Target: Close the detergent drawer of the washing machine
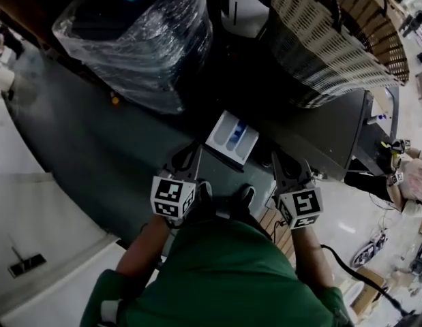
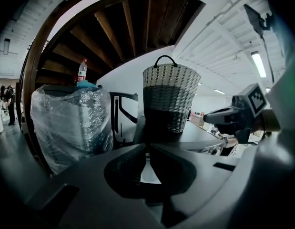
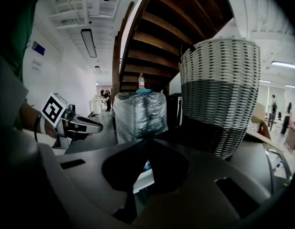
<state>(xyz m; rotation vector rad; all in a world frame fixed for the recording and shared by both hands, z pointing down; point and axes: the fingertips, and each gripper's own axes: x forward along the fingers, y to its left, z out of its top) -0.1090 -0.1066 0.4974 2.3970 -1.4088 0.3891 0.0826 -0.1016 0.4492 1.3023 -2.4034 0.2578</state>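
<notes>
Jutting open from the front of the washing machine [image 1: 333, 131], the white detergent drawer [image 1: 231, 136] with its blue compartments lies between our two grippers. We hold the left gripper [image 1: 191, 150] near the drawer's left corner, jaws pressed together on nothing. Our right gripper [image 1: 280, 159] is beside its right edge, jaws likewise together and empty. A woven basket [image 1: 333, 39] stands on the machine's top, with a plastic-wrapped bundle [image 1: 139, 39] off to the left
</notes>
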